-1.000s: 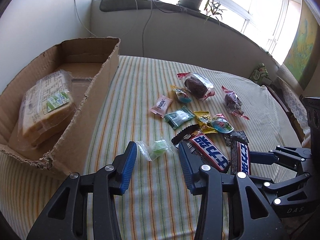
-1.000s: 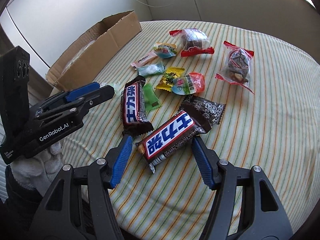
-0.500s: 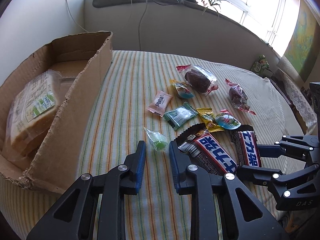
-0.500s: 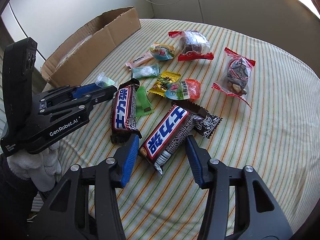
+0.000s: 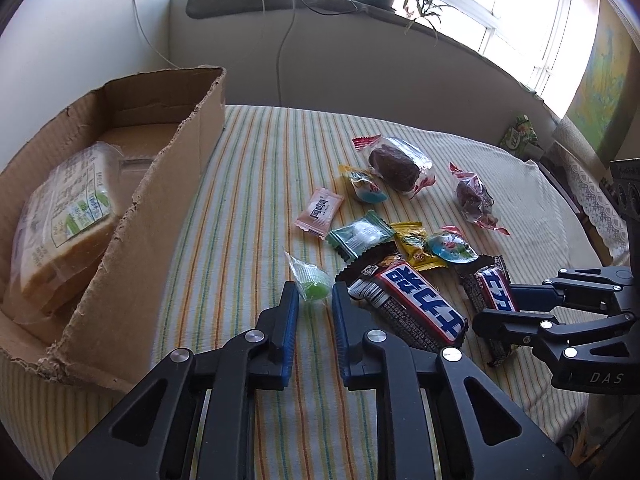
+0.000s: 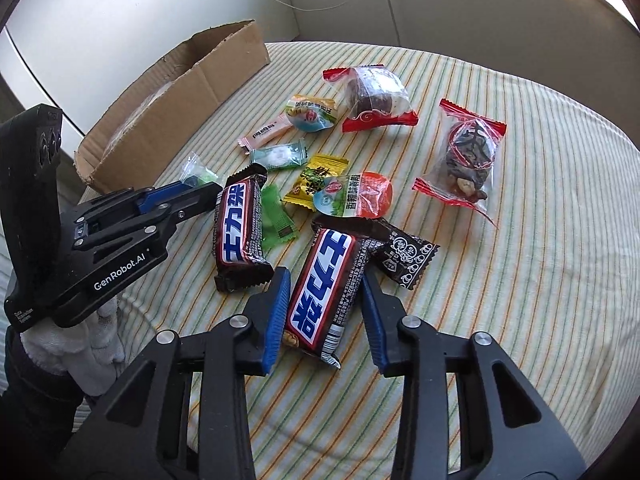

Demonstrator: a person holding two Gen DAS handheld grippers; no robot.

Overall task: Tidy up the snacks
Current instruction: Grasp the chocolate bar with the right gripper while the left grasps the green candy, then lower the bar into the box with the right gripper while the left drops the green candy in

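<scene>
Several wrapped snacks lie on a round table with a striped cloth (image 5: 248, 184). My left gripper (image 5: 314, 291) is shut on a small green candy (image 5: 310, 278) in a clear wrapper; from the right wrist view the left gripper (image 6: 200, 190) shows with the wrapper (image 6: 196, 170) at its tips. My right gripper (image 6: 325, 280) is closing on a Snickers bar (image 6: 320, 300), and both pads touch its sides. The left wrist view shows the right gripper (image 5: 496, 306) on that bar (image 5: 494, 290). A second Snickers bar (image 5: 420, 304) (image 6: 240, 228) lies between the grippers.
An open cardboard box (image 5: 160, 220) (image 6: 224, 68) at the left holds a bagged bread loaf (image 5: 68, 216). Beyond the bars lie a pink candy (image 5: 320, 212), a teal candy (image 5: 360, 236), a yellow packet (image 5: 416, 244), jelly cups (image 6: 356, 196), a brown cake (image 5: 400, 164) and a dates pack (image 6: 468, 152).
Both grippers' jaws have closed in: the left from wide apart onto the green candy, the right onto the sides of the Snickers bar. Both edged slightly forward.
</scene>
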